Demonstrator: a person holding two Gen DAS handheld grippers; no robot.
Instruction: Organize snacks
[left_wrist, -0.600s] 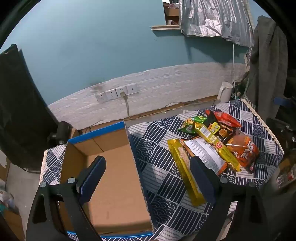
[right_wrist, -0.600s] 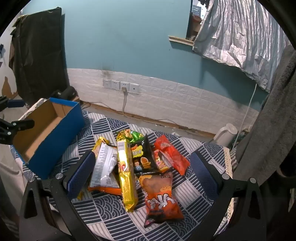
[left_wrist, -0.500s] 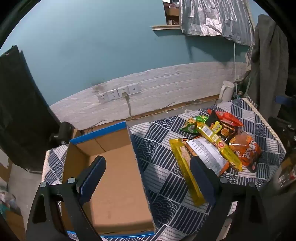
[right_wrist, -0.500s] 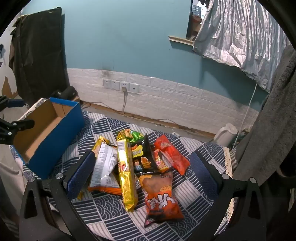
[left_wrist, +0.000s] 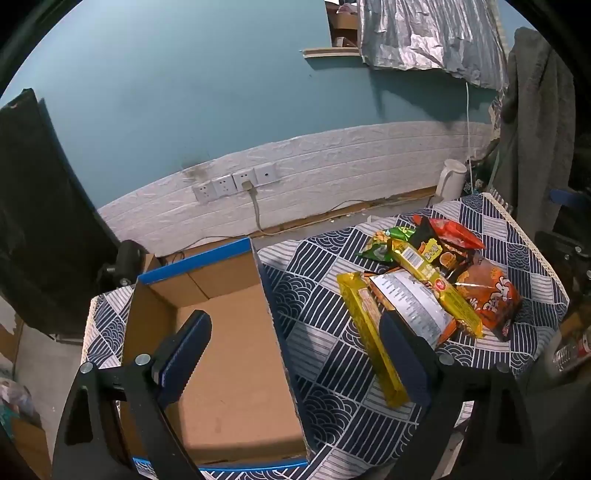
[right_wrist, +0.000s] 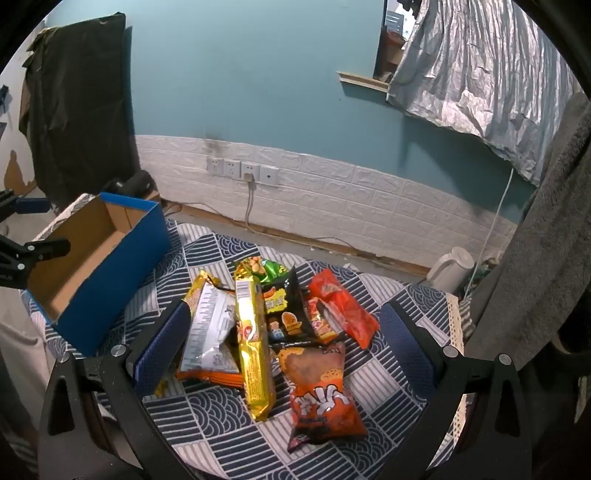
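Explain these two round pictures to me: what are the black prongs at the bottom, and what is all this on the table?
There is no robot here. A person holds a pair of hand-held tongs in each hand, and each has a wide-angle camera looking forward along its two fingers, which is why the pictures bulge.

One picture comes from the left tongs, the other from the right tongs. Both stand wide open and hold nothing.

On the patterned tablecloth lies a pile of snack packets, among them a long yellow packet and an orange bag. To the left stands an open blue cardboard box, with nothing showing inside it. The snacks are presumably meant to go in there.
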